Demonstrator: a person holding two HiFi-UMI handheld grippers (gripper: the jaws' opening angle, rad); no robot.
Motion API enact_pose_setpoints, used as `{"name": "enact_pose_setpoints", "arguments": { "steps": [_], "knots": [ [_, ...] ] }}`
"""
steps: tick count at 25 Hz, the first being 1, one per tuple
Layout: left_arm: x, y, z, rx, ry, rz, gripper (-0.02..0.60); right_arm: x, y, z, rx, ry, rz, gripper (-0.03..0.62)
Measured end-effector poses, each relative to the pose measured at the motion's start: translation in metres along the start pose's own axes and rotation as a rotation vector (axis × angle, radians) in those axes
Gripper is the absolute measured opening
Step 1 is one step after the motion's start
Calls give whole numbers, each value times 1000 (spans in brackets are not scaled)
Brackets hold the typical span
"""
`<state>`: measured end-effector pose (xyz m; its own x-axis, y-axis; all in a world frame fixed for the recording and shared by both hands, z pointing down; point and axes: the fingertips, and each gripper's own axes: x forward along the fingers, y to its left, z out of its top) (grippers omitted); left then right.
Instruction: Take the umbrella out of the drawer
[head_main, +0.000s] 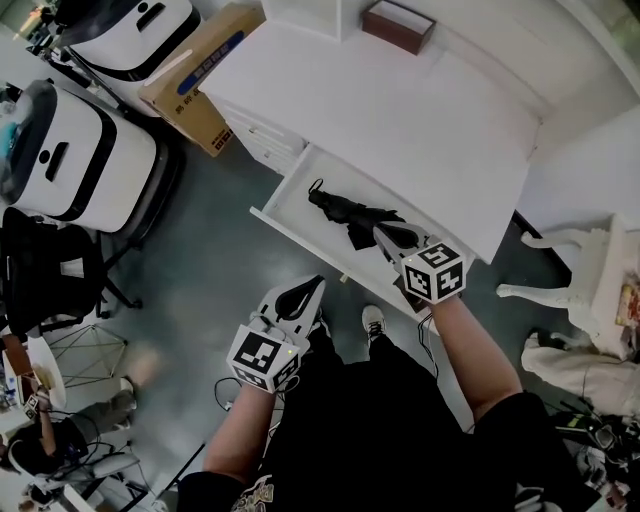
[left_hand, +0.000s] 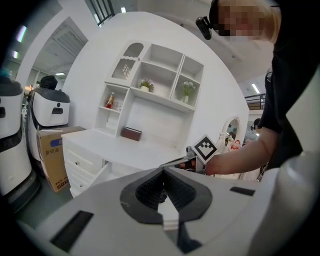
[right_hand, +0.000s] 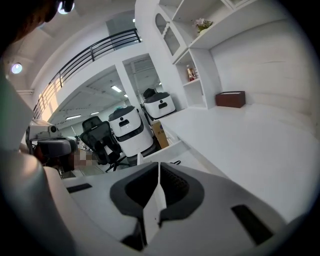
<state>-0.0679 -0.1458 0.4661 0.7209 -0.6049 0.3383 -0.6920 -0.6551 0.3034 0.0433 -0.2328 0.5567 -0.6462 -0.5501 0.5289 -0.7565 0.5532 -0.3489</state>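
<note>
The drawer (head_main: 340, 178) stands pulled out from the near edge of the white tabletop (head_main: 400, 120). The black folded umbrella (head_main: 345, 215) lies inside it, slantwise, with a thin loop at its left end. Most of the drawer's floor around it is bare.

The right claw (head_main: 377, 229) reaches over the drawer's near front and points down and left. In the head view its tip sits at the umbrella's right end; whether it touches cannot be told. Its jaws are pressed together with nothing between them, and its own view shows the umbrella only as a small dark bit just past the tip.

The left claw (head_main: 318, 282) hangs over the grey floor (head_main: 200, 260), just near of the drawer front and apart from it. Its tip points towards the drawer. Its jaws are pressed together too, and they are empty. In its own view the right claw's marker cube and the hand behind it show beyond the tip.

A brown box (head_main: 398, 25) sits on the far side of the tabletop. A cardboard box (head_main: 190, 85) stands on the floor at the tabletop's left end. Further left is a white machine (head_main: 80, 165), with a black chair (head_main: 50, 270) nearer. A shoe (head_main: 373, 320) shows below the drawer front. A white chair (head_main: 575, 270) stands to the right.
</note>
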Motion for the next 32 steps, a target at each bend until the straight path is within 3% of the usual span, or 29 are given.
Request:
{"name": "enact_pose_setpoints", "arguments": {
  "steps": [6, 8, 17, 25, 32],
  "knots": [
    [6, 6, -10, 5, 29, -57, 5, 31, -20, -26, -31, 91, -30, 8],
    [8, 9, -15, -2, 40, -72, 5, 42, -27, -34, -41, 124, -39, 77],
    [16, 17, -29, -17, 87, -128, 5, 99, -51, -75, -185, 334, -24, 173],
    [15, 33, -41, -40, 116, -113, 5, 140, -71, -103, -305, 504, -6, 259],
    [16, 48, -45, -66, 136, -87, 5, 159, -79, -116, -401, 606, 14, 268]
  ]
}}
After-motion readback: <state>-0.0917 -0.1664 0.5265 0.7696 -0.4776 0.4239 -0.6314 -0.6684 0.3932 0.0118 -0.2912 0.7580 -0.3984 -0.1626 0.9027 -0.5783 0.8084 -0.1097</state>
